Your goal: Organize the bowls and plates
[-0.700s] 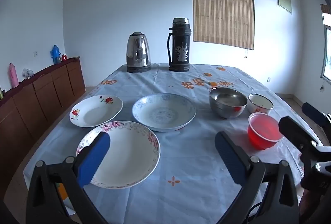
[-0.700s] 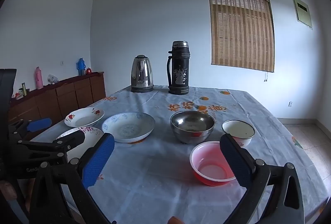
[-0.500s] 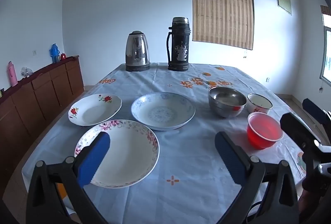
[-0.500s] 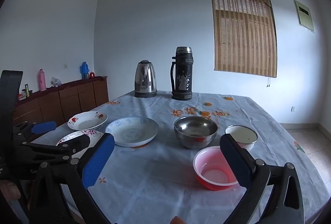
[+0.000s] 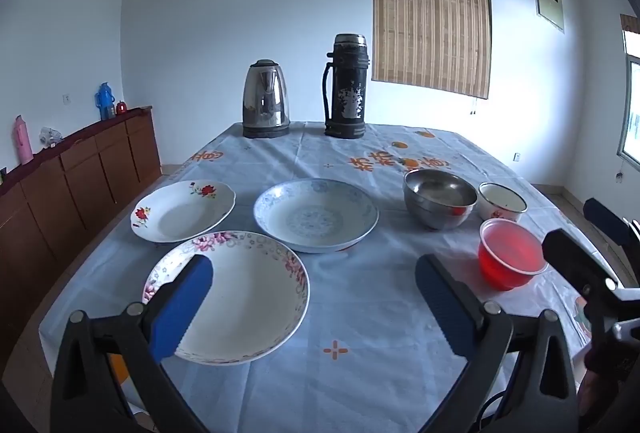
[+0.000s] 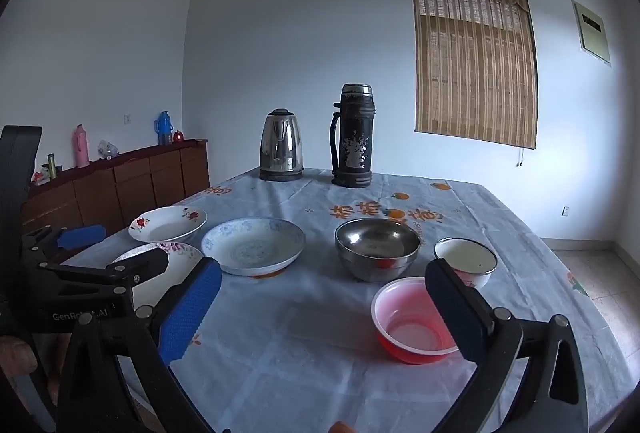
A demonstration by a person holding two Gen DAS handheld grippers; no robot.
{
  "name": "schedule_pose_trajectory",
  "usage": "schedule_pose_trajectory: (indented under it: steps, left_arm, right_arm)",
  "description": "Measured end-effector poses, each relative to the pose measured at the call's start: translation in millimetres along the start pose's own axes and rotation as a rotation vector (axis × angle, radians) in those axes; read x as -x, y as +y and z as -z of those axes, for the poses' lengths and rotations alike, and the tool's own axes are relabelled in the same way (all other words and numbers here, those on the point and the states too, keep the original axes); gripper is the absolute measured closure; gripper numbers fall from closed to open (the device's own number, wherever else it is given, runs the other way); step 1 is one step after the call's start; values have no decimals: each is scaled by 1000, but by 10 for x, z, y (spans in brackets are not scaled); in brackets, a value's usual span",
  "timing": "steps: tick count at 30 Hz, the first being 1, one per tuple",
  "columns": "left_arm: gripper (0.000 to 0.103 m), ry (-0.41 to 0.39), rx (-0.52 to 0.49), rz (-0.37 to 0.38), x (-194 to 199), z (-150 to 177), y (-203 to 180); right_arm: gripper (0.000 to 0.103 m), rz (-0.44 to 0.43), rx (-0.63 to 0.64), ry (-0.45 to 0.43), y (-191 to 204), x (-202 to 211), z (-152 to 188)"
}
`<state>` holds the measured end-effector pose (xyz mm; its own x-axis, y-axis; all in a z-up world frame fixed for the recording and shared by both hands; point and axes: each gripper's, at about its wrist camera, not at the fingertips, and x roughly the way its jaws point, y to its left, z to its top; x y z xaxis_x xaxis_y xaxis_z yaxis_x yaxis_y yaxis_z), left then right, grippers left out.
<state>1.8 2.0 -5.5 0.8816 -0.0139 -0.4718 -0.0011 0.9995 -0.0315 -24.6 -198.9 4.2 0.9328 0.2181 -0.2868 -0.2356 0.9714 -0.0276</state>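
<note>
The left gripper [image 5: 312, 297] stood with its jaws wide apart and nothing between them, hovering above the near edge of the desk [image 5: 360, 349] over the pink-flowered plate [image 5: 240, 293]. The right gripper [image 6: 320, 309] was equally spread and empty, poised before the red plastic bowl [image 6: 412, 321].

All six dishes lay separate on the cloth: the red-flowered plate [image 5: 182, 209] at far left, the blue-patterned plate [image 5: 316, 219] mid-desk, then the steel bowl [image 5: 440, 197], the small enamel bowl [image 5: 502, 199] just beside it, and the red one nearest.

Several risks seemed likely. The pink-flowered plate sat close to the desk's edge, so a clumsy push could have slid it off. Plates lay flat, giving the pads little rim to pinch; a shallow grip might have let one slip and chip. The light red bowl would probably skid or tip if nudged. The loose cloth could have bunched under a dragged dish. The two grippers, working near each other, might also have collided.
</note>
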Motion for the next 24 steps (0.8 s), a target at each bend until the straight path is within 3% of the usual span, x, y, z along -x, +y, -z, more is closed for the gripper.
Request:
schedule_pose_trajectory:
  steps: [24]
  left_arm:
    - [0,-8,-10,9,-3,-3,-23]
  right_arm:
    - [0,-12,-18,-1,-47,-12,11]
